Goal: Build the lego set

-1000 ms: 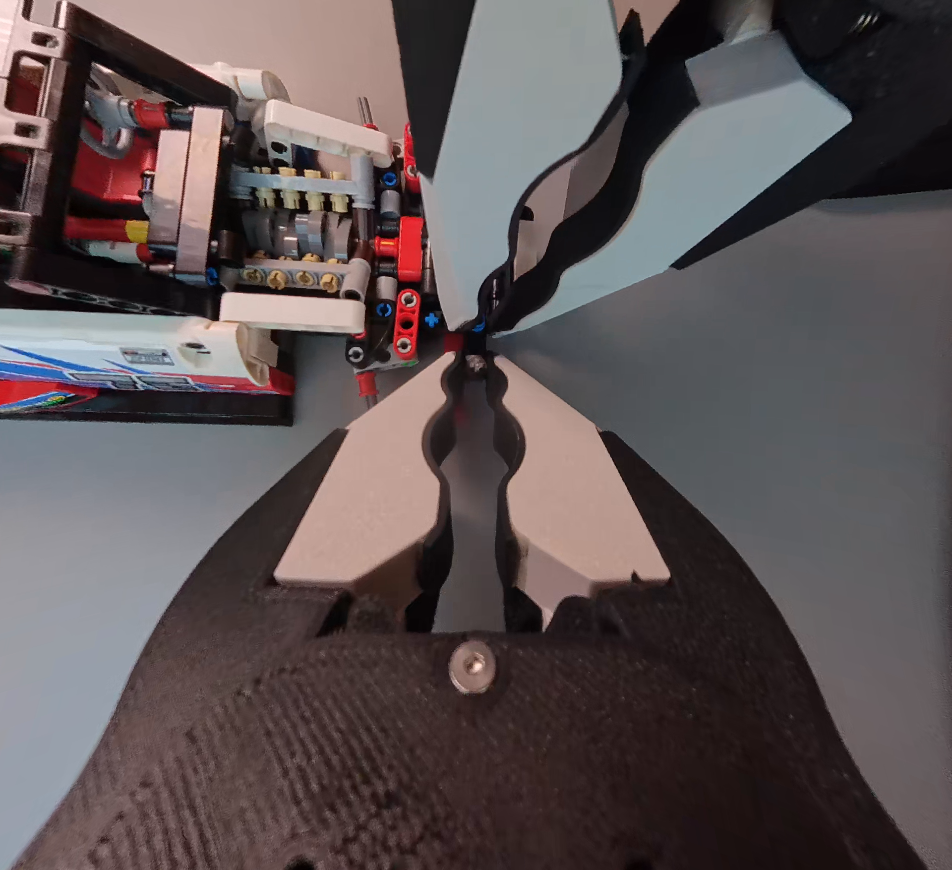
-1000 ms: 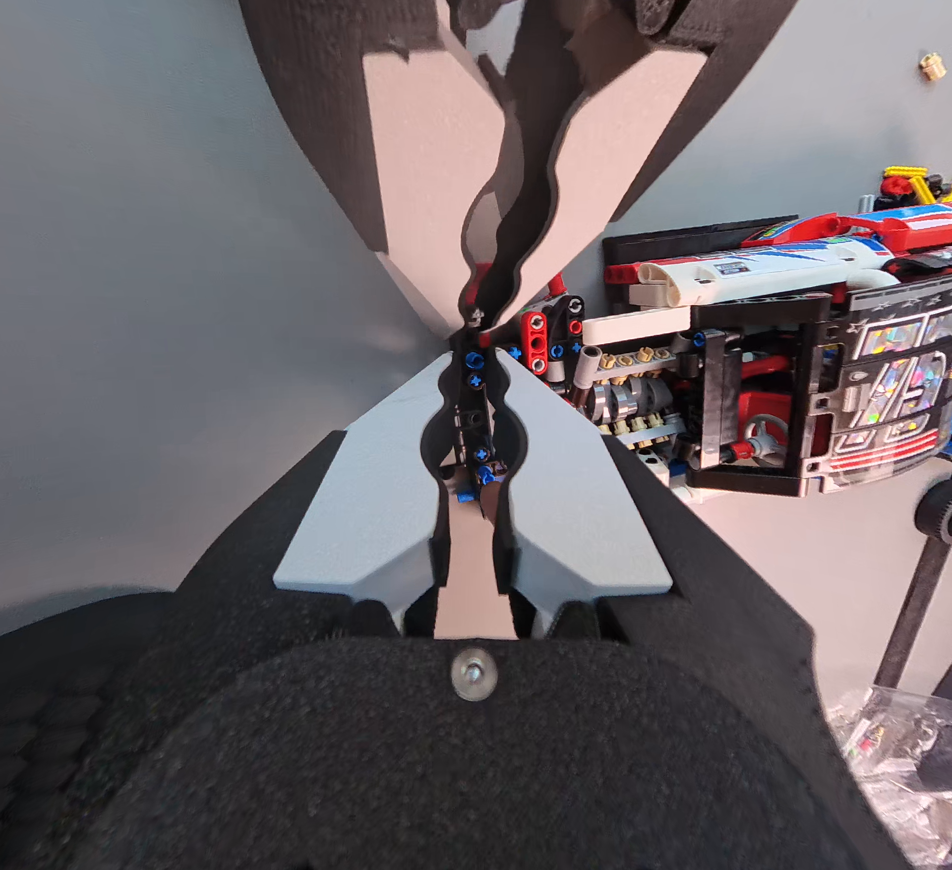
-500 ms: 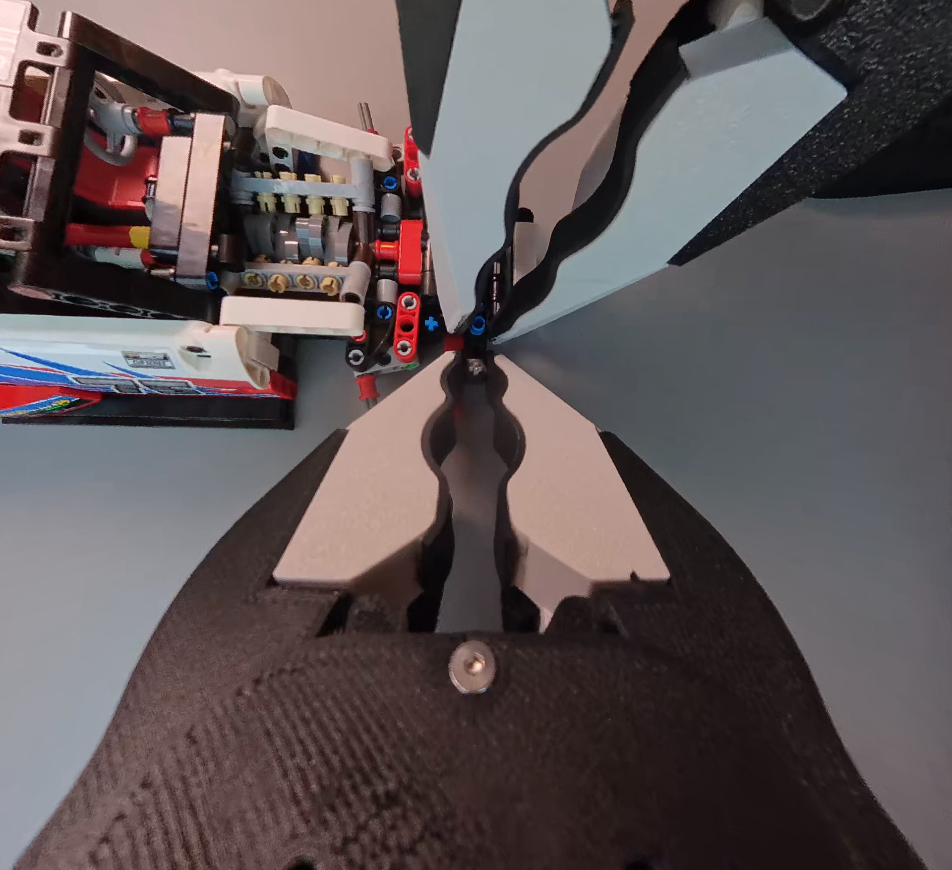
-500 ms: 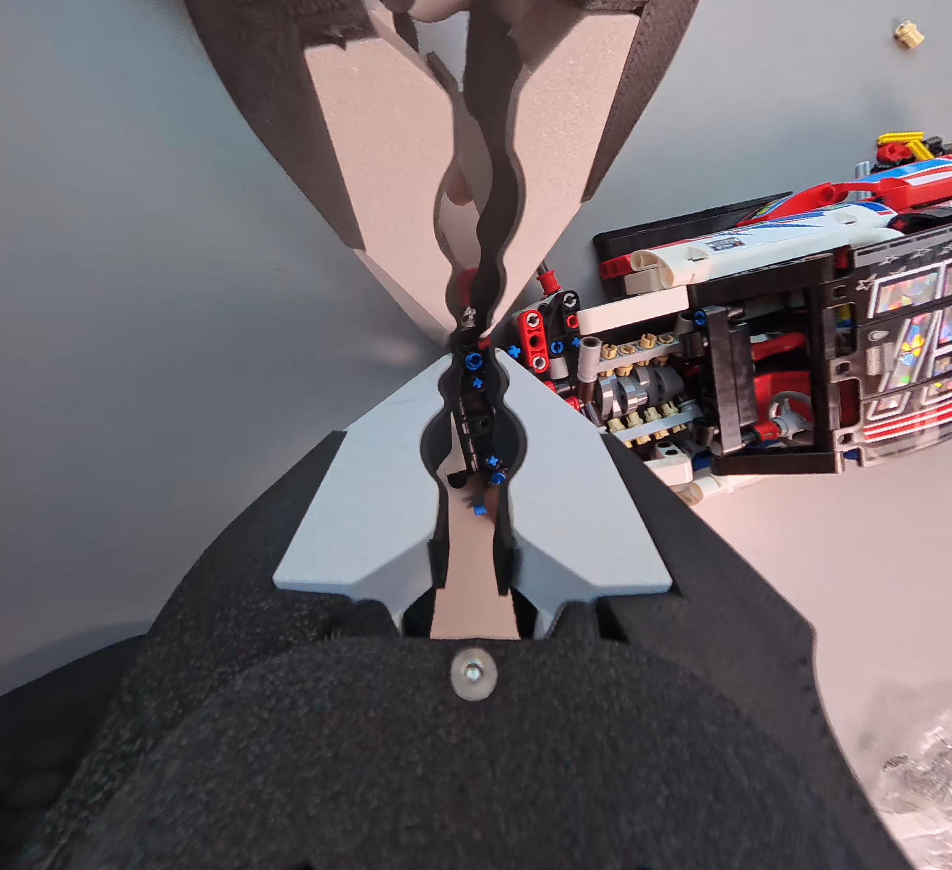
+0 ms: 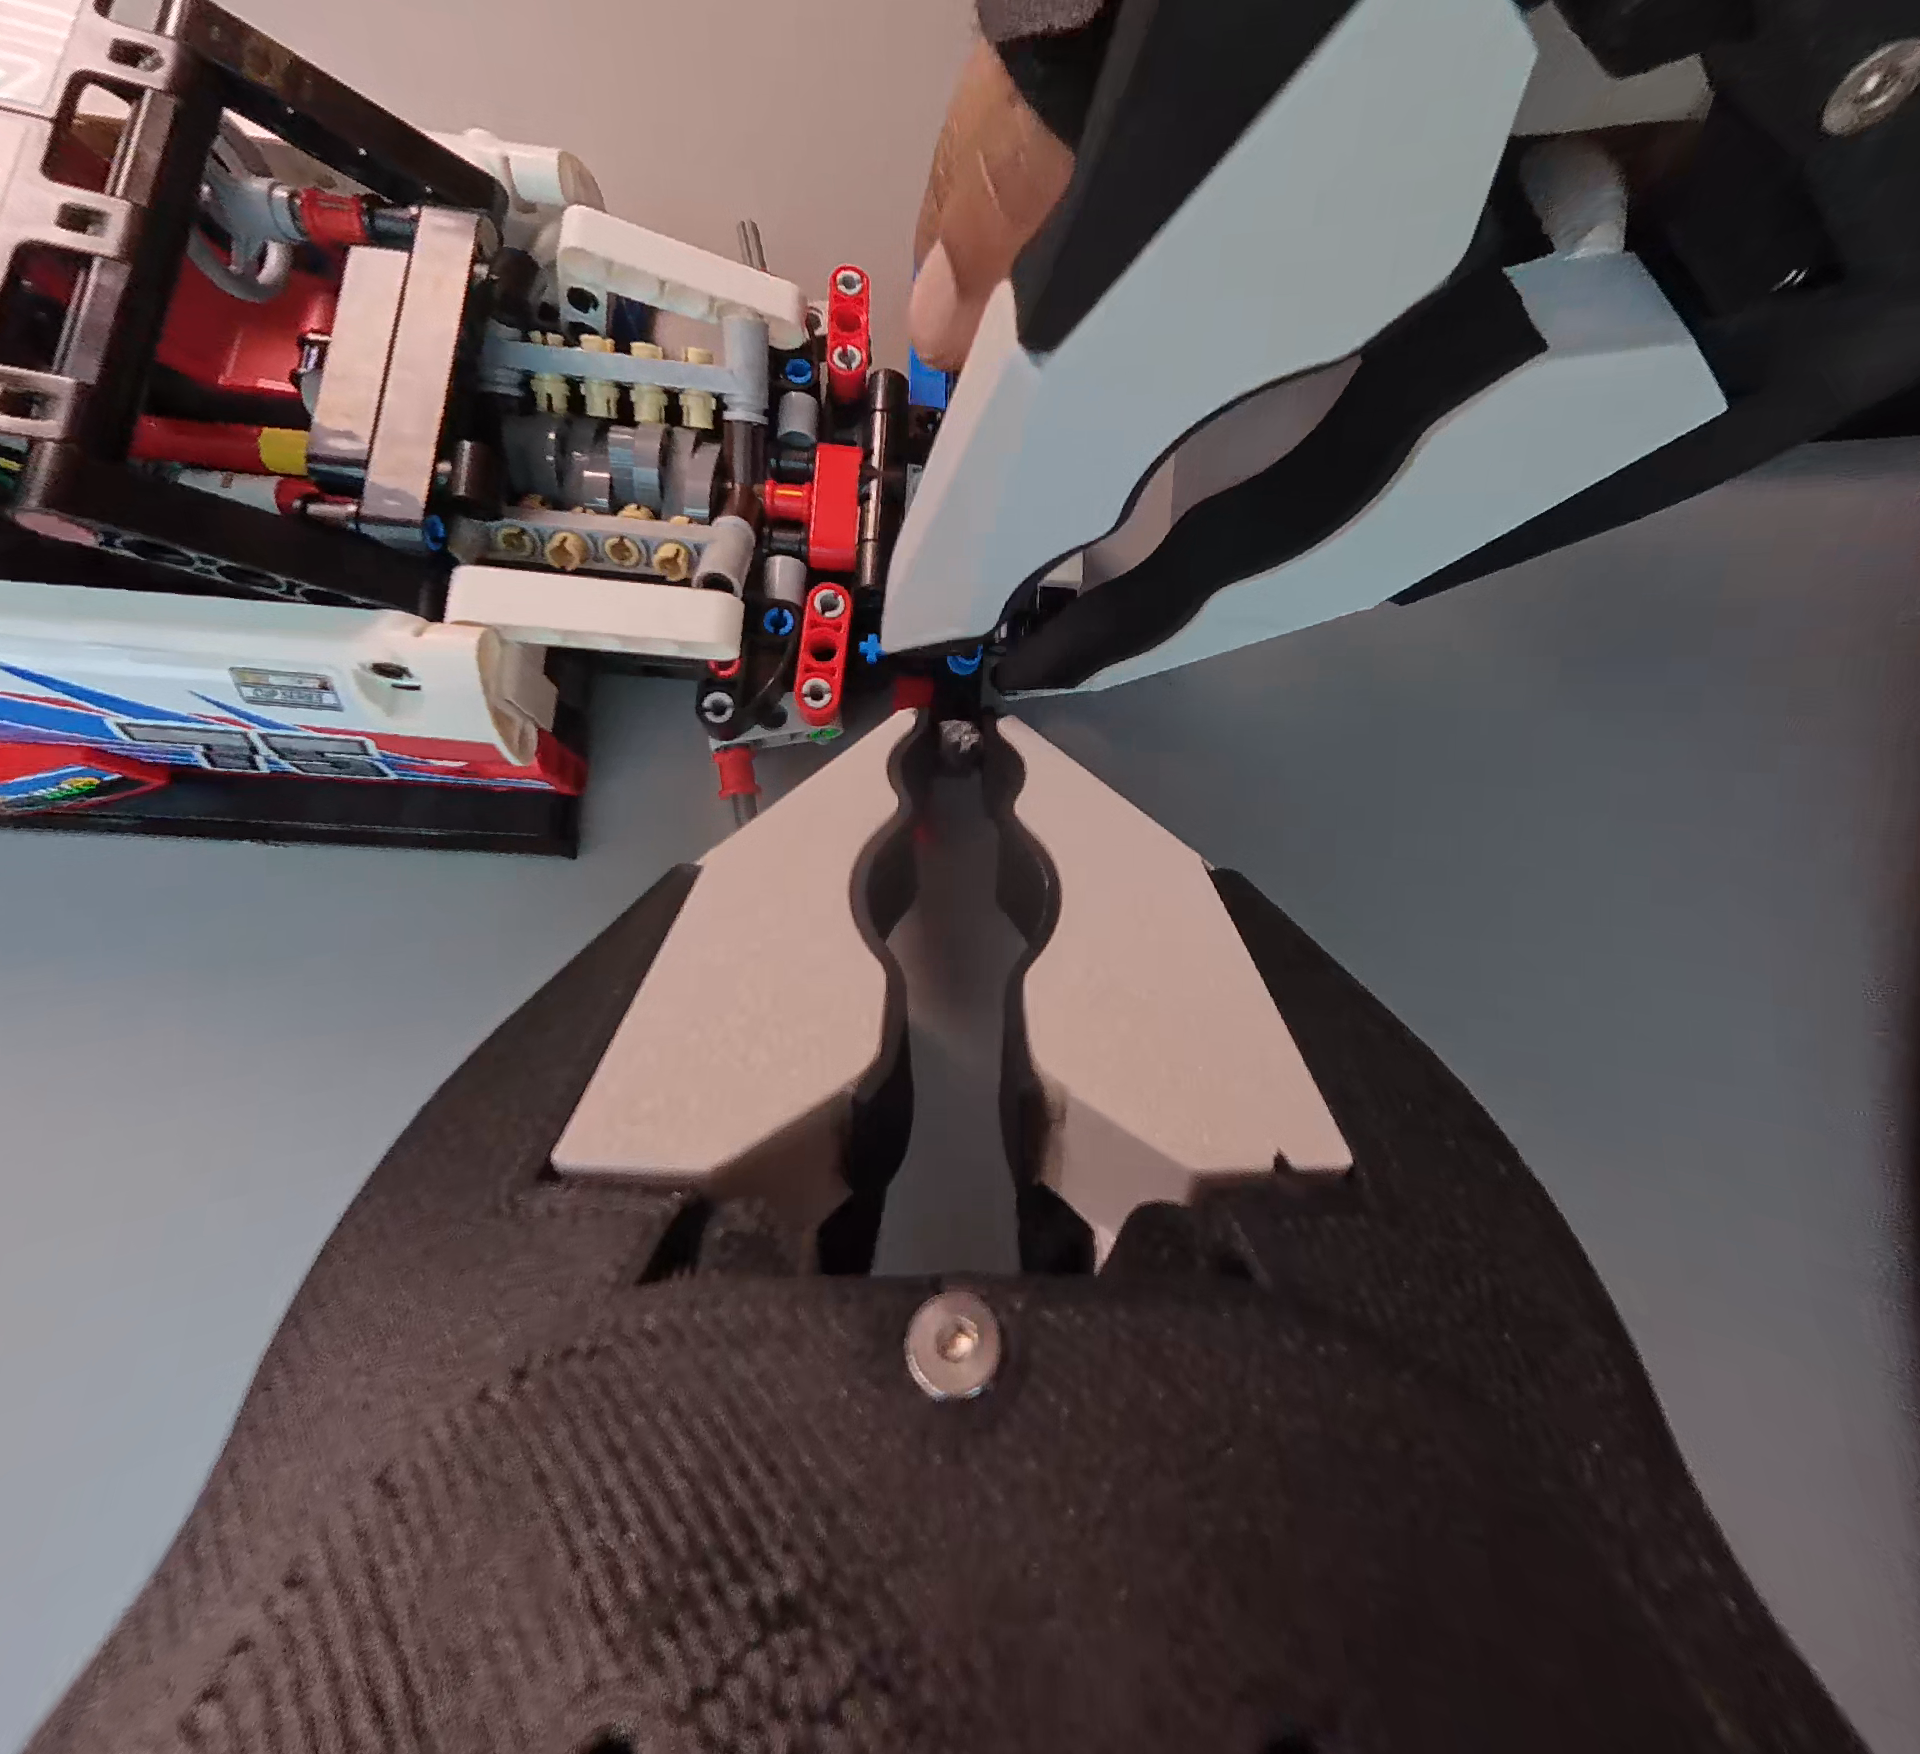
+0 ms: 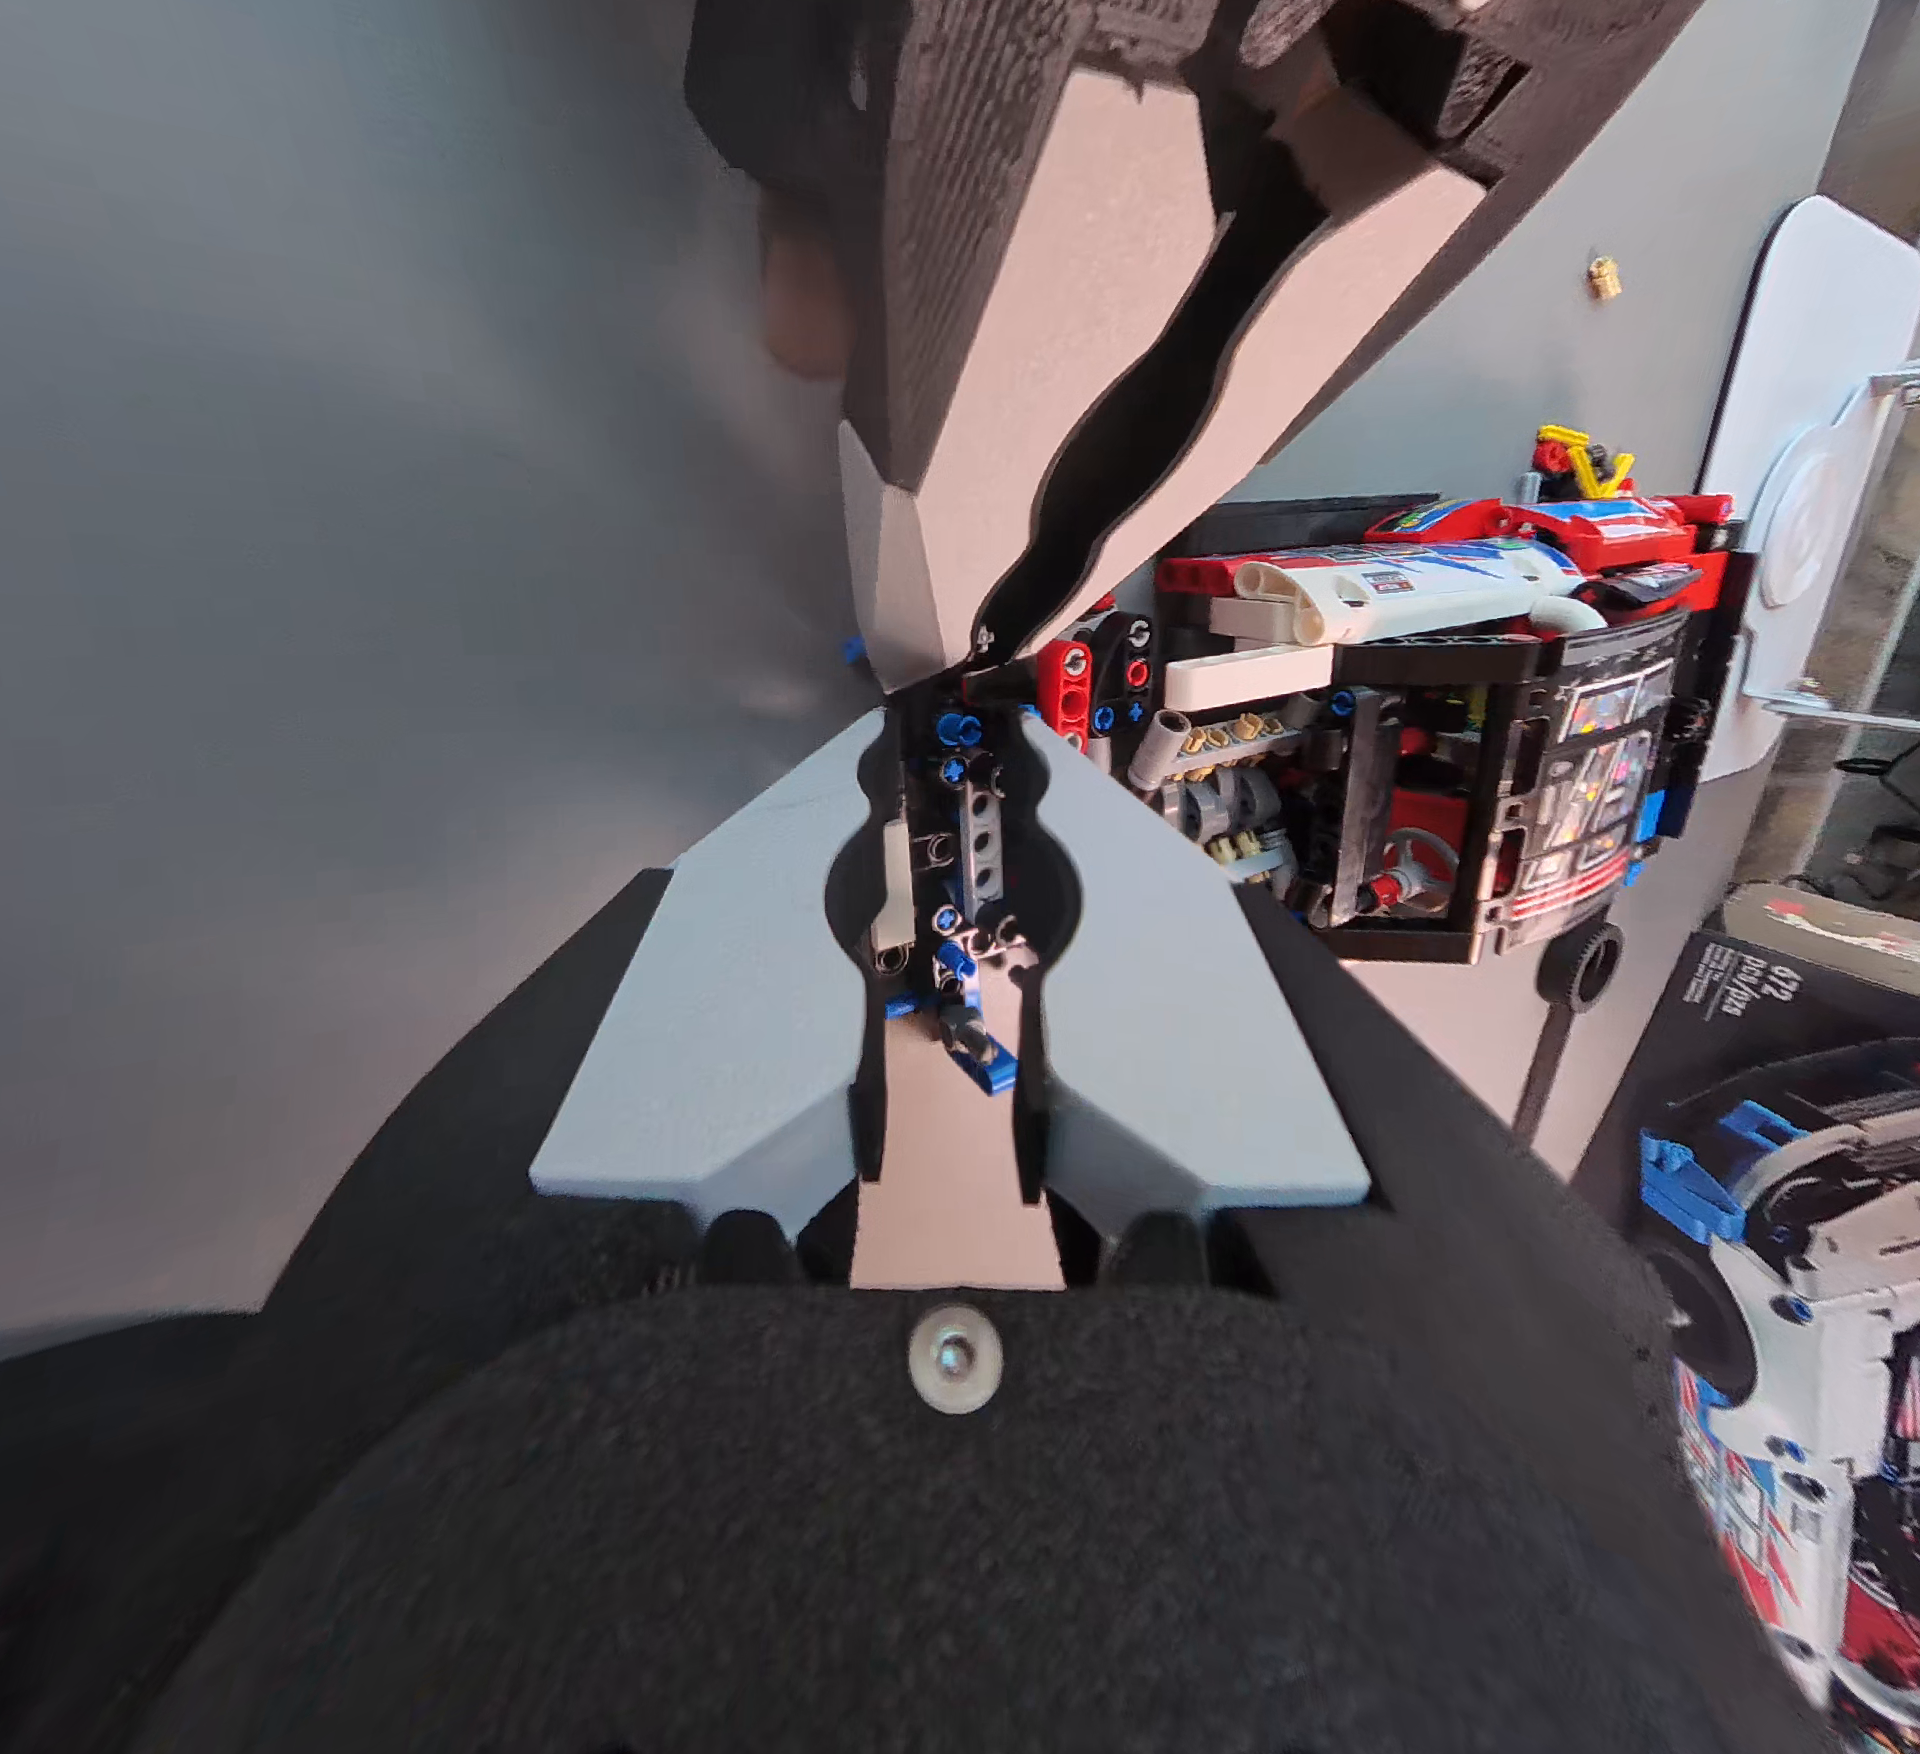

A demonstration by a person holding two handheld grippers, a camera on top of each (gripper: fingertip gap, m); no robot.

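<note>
Right gripper jaws clenched on black subassembly at car rear; left gripper jaws pinch small pin. Align squarely, press gently.

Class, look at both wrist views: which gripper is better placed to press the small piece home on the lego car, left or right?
Probably the left gripper: its tips pinch a small grey piece right at the car's rear assembly. The right gripper is shut on that assembly, so it looks better suited to bracing.
</note>
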